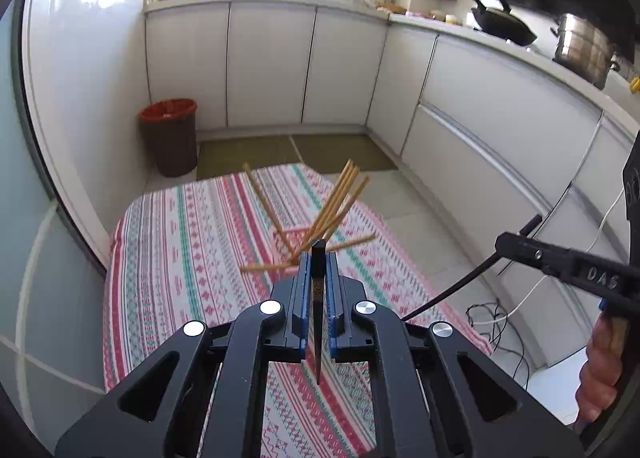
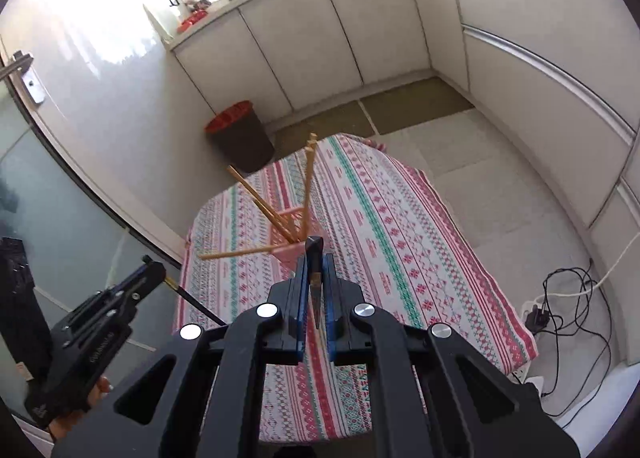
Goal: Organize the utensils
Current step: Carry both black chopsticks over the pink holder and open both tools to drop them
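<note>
Both grippers are clamped on a dark chopstick each; the left gripper (image 1: 319,258) pinches its black chopstick (image 1: 318,322) upright between the blue pads, and the right gripper (image 2: 316,262) has its own dark chopstick (image 2: 315,294) the same way. Both hang above the striped tablecloth (image 1: 180,242), just short of the pink holder (image 2: 291,234) where the bamboo chopsticks (image 1: 338,198) fan out.

If it were me I'd bring one stick over the holder's mouth at a time, tip pointing down, and aim for a gap between the bamboo ones; they lean all over and would probably knock a tip aside.

The right view shows the holder's pink rim plainly; in the left it's mostly hidden behind the fingers. The left view shows the right-hand stick poking out sideways (image 1: 452,294); the right shows the other's gold-banded end (image 2: 192,300).
</note>
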Demonstrator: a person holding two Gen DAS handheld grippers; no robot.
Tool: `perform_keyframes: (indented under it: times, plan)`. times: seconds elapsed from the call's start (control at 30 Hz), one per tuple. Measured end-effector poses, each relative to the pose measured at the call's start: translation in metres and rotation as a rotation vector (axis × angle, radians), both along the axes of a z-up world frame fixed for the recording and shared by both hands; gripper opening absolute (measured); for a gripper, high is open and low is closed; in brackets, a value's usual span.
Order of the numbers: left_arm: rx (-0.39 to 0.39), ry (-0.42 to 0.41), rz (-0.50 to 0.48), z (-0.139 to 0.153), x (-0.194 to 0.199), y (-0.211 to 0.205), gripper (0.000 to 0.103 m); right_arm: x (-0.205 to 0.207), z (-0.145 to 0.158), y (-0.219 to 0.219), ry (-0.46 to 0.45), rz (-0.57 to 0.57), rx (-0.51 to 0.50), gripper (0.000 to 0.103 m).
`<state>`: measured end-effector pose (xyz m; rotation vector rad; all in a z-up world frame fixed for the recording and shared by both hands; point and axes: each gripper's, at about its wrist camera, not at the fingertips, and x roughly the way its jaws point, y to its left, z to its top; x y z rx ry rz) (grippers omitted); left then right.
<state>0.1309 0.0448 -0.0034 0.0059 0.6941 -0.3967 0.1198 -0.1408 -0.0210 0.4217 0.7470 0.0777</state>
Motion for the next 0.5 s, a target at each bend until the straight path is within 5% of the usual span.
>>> perform_keyframes:
  times: [0.3, 0.5]
  plan:
    - [-0.038, -0.144, 0.048, 0.067, 0.027, 0.003, 0.006, 0.009, 0.106, 0.0, -0.233, 0.051, 0.02, 0.007]
    - [-0.029, -0.145, 0.094, 0.063, 0.071, -0.008, 0.006, 0.053, 0.117, 0.004, -0.264, 0.021, -0.03, 0.007]
